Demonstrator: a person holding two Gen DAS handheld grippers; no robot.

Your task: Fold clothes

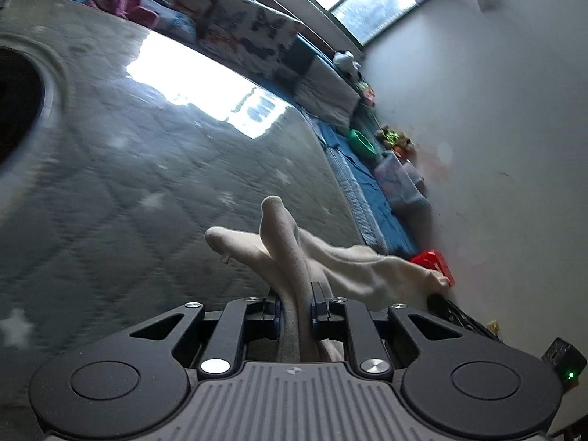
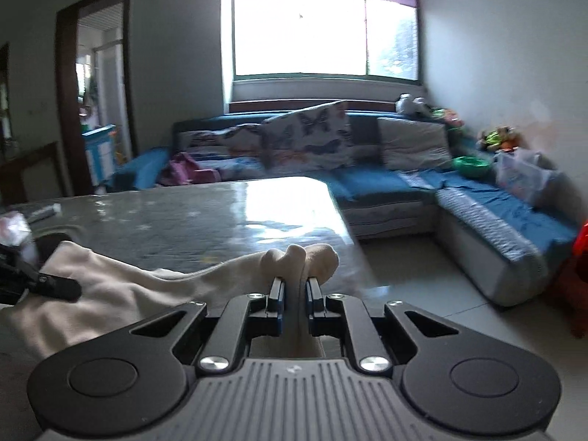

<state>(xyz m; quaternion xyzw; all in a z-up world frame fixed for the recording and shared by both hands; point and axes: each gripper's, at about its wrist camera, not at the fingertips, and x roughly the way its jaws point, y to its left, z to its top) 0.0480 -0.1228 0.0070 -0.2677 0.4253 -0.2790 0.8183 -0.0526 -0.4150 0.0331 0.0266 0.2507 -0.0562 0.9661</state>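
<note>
A white garment [image 1: 352,264] hangs stretched between my two grippers above the grey star-patterned table [image 1: 128,183]. In the left wrist view my left gripper [image 1: 296,290] is shut on a bunched end of it, with folds poking out past the fingertips. The cloth runs right to my right gripper [image 1: 441,296], only partly in view at the frame's edge. Seen from the right wrist, my right gripper [image 2: 294,283] is shut on the other bunched end of the white garment [image 2: 121,286]. The cloth sags left toward my left gripper [image 2: 55,286], above the table [image 2: 183,220].
A blue corner sofa [image 2: 386,180] with butterfly cushions, a green bowl [image 2: 472,165] and bags stands behind and right of the table. A red object [image 2: 580,242] sits at the right by the wall. A dark round shape [image 1: 14,103] lies on the table's left side.
</note>
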